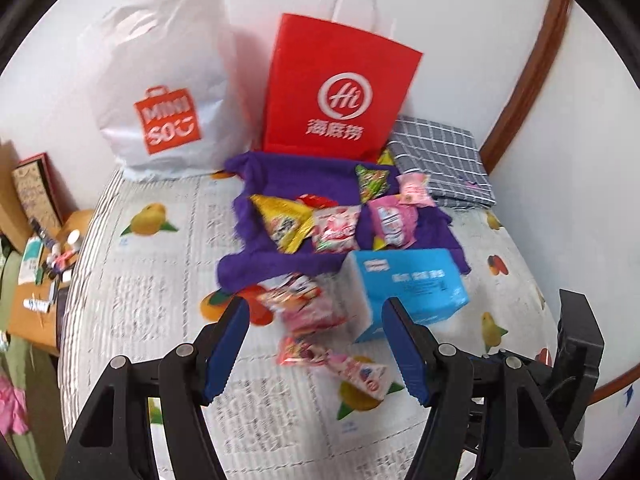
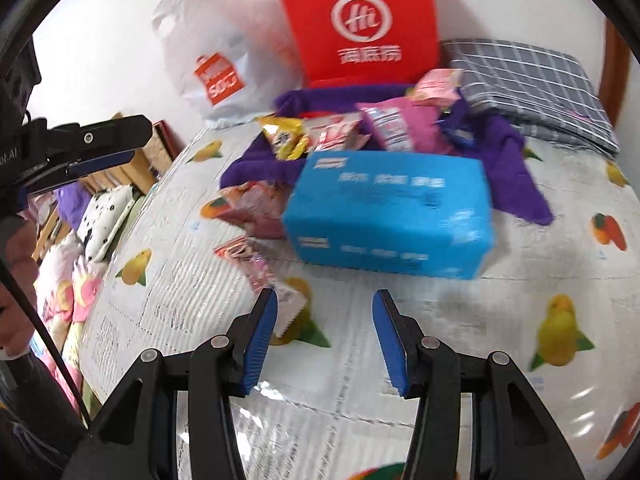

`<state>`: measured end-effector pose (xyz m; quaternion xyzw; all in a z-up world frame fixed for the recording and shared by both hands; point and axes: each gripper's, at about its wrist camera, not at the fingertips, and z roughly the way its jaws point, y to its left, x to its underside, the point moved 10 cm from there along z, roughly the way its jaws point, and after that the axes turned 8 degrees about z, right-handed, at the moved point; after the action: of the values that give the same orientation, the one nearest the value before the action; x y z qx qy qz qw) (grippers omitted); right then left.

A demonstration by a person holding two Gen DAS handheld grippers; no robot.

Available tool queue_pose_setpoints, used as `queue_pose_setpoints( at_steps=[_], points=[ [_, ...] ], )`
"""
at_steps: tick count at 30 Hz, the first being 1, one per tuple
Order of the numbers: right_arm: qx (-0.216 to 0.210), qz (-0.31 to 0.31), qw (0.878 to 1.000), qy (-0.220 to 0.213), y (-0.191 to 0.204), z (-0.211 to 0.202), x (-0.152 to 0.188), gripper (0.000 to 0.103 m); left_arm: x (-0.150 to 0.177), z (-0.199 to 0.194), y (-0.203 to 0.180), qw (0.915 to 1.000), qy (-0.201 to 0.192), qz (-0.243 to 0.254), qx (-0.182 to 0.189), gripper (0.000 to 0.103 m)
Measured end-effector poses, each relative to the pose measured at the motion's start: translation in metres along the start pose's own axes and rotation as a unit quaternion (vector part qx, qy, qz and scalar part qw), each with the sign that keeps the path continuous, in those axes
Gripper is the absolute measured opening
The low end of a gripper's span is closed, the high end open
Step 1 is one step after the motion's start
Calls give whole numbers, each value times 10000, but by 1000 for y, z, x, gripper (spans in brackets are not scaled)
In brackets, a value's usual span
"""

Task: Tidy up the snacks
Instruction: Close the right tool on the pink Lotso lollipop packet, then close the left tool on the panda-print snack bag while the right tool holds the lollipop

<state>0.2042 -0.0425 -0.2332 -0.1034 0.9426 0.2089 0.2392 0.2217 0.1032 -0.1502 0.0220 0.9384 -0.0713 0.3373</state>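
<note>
Snack packets lie in a heap on a purple cloth (image 1: 288,176) on the bed: a yellow one (image 1: 284,220), a pink-and-white one (image 1: 336,228), a pink one (image 1: 390,220) and a green one (image 1: 372,180). A blue box (image 1: 412,284) (image 2: 392,216) sits in front of the heap. Nearer lie a red packet (image 1: 296,300) (image 2: 248,208) and a pink packet (image 1: 344,364) (image 2: 256,260). My left gripper (image 1: 315,304) hovers open above these two. My right gripper (image 2: 325,294) is open over bare sheet, just in front of the blue box, with nothing between its fingers.
A red paper bag (image 1: 340,88) (image 2: 360,20) and a white plastic bag (image 1: 168,92) (image 2: 216,68) stand against the wall behind the heap. A folded plaid cloth (image 1: 440,160) lies at the back right. A cluttered side table (image 1: 44,272) stands left of the bed.
</note>
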Motion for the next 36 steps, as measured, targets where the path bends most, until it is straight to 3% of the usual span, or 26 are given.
queue_pose_setpoints(
  at_steps=[9,15,18,19,23,36],
  points=[
    [-181,-625,9977,193,49,46,4,49,26,5,49,9989,170,-396,-202,66],
    [34,-1017,9941,370,63,78,6,49,32,12,55,9987,222,-415,-180,66],
    [163,-1214,9912,504,64,87,14,38,34,17,52,9987,271,-404,-146,65],
    [165,-1233,9907,553,63,89,19,30,35,19,50,9988,277,-391,-134,65],
    [158,-1268,9909,424,60,81,24,24,37,23,44,9988,312,-361,-92,65],
    [336,-416,9985,121,0,30,37,22,46,29,18,9988,424,-224,-22,65]
  ],
)
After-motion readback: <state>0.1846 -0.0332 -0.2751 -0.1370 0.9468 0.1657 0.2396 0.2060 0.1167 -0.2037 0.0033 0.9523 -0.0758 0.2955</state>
